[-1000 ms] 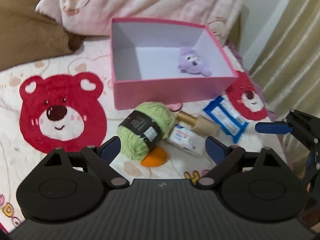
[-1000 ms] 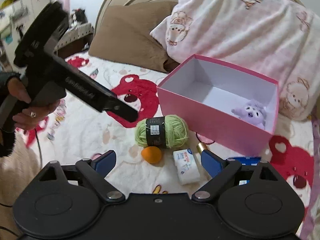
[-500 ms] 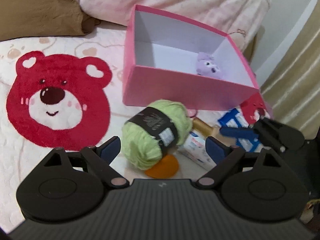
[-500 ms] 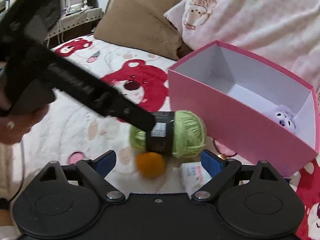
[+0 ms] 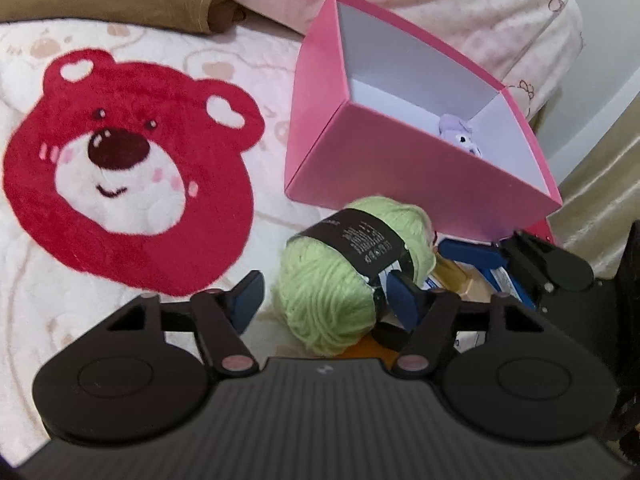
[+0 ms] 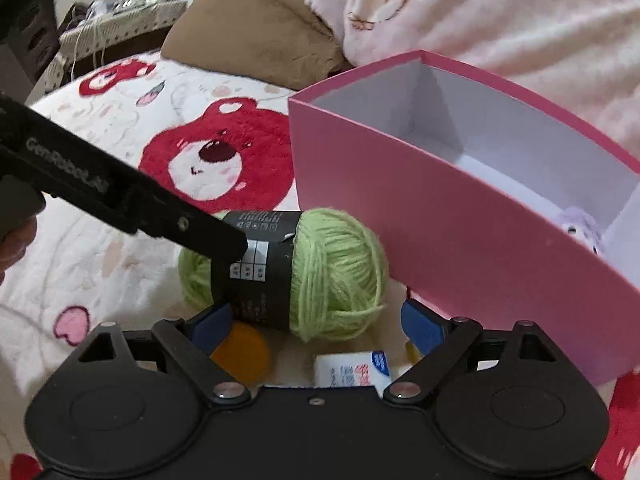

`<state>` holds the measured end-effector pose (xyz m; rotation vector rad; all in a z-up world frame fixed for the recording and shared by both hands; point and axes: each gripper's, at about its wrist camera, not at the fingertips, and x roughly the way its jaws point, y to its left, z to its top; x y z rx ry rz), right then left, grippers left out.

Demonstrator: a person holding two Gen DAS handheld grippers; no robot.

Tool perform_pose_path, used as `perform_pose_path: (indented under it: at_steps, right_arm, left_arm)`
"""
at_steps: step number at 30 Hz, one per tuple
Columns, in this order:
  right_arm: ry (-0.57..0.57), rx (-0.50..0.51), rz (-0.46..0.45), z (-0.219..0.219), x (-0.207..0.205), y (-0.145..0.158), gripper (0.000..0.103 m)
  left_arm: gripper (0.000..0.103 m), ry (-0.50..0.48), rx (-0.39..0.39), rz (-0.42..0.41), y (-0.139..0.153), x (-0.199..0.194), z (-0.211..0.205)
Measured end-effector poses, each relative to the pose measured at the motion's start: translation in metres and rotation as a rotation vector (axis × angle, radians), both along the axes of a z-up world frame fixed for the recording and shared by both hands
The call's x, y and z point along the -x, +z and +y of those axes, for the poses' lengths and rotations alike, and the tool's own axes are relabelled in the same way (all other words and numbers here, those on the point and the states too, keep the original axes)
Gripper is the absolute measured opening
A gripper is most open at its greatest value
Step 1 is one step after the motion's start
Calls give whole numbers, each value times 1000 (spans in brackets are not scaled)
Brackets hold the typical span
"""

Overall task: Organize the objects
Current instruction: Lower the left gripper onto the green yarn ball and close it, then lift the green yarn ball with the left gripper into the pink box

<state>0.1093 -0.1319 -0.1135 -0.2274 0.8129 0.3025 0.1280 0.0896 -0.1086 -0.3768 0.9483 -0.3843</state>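
A green yarn ball (image 5: 332, 292) with a black label lies on the bed in front of the pink box (image 5: 400, 176). My left gripper (image 5: 326, 300) straddles the yarn and its jaws are closing. The right pad (image 5: 404, 300) is at the label, while a narrow gap still shows at the left pad. In the right wrist view the left gripper's tip (image 6: 224, 244) rests over the yarn ball (image 6: 320, 272). My right gripper (image 6: 316, 326) is open just behind the yarn, above a white packet (image 6: 352, 372) and an orange object (image 6: 240, 352). A purple plush toy (image 5: 460, 136) sits inside the box.
A gold-capped bottle (image 5: 460, 280) and a blue packet (image 5: 504, 280) lie by the box's near corner, under the right gripper's blue finger (image 5: 468, 252). Brown pillow (image 6: 256, 28) and pink blanket (image 6: 500, 20) lie behind the box. A curtain (image 5: 600, 200) hangs at the right.
Both grippers have come down toward the pile in front of the box. The left gripper's jaws have narrowed around the yarn ball, and its view has rolled.
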Motion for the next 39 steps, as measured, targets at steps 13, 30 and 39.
perform_pose_path:
  at_steps: [13,30,39]
  right_arm:
    - [57,44,4,24,-29,-21,99]
    - [-1,64,-22,32,-34,-23,100]
    - [-43,12,26,32,-35,-14,96]
  left_arm:
    - [60,-16,-20,-32,-10,1,-5]
    - [63,4,84,-53,-14,-5,10]
    - [55,-75,121,-45,-9,-12,11]
